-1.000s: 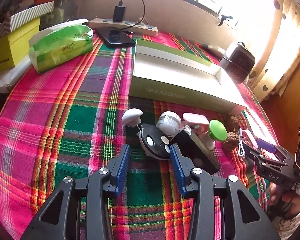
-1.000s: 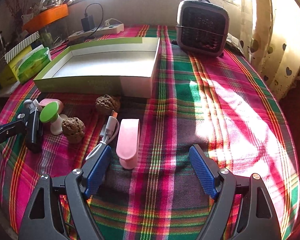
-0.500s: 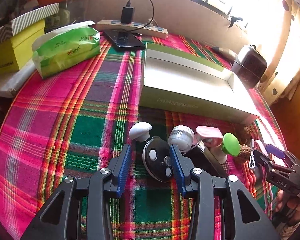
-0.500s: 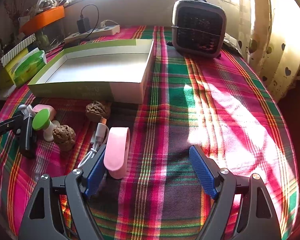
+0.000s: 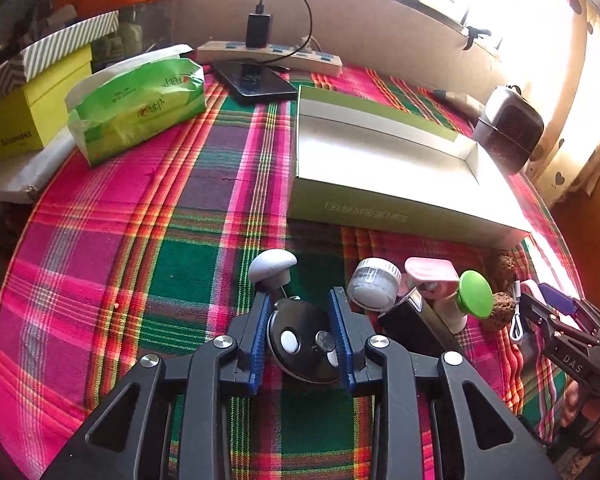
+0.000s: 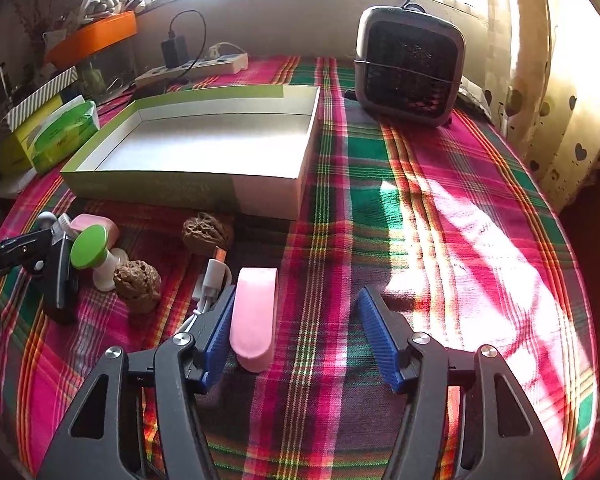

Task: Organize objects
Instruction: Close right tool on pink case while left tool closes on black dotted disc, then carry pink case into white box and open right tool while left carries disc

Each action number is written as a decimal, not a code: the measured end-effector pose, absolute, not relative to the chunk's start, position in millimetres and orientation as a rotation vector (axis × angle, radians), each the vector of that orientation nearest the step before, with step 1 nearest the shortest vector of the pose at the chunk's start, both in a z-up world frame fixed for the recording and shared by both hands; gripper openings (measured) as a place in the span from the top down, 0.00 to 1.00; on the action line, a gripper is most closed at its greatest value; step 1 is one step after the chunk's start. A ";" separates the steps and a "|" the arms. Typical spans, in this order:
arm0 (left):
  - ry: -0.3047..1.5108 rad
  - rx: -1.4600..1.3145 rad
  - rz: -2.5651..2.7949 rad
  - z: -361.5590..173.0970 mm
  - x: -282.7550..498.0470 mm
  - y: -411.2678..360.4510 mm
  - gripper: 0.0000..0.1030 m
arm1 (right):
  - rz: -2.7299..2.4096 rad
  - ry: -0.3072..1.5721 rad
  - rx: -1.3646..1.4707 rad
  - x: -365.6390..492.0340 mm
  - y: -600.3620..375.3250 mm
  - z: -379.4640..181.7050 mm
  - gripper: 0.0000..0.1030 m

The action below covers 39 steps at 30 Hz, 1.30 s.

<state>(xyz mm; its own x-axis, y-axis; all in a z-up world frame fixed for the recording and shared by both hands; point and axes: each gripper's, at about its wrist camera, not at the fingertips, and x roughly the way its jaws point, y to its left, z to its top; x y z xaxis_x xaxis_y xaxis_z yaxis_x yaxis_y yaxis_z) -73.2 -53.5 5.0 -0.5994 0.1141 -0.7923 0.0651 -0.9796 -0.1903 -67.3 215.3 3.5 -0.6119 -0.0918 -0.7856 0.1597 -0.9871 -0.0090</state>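
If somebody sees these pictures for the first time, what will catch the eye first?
Probably the bright pink-and-green plaid tablecloth covering the whole table, and the big open green box lying empty at its middle. Next, the left gripper, its jaws just closing around a round black gadget, and the right gripper, closing around a pink case.
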 end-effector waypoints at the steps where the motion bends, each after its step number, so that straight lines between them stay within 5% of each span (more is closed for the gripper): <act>1: -0.316 -1.393 2.765 5.0 -73.0 -53.9 0.74 | -2.698 0.118 1.306 -66.9 214.9 3.6 0.47; 15: -0.313 -1.395 2.763 5.5 -72.0 -53.8 0.74 | -2.705 0.116 1.291 -64.7 214.1 6.3 0.82; 39: -0.265 -1.290 2.769 28.8 -58.7 -45.7 0.74 | -2.684 0.085 1.242 -59.1 205.9 18.6 0.82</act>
<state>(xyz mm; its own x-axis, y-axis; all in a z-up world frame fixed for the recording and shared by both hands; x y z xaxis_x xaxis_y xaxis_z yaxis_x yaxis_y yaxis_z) -58.7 -45.7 28.8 -0.6435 0.1410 -0.7523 0.0044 -0.9822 -0.1878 -59.1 205.9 18.6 -0.6337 -0.1413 -0.7606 0.1892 -0.9816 0.0247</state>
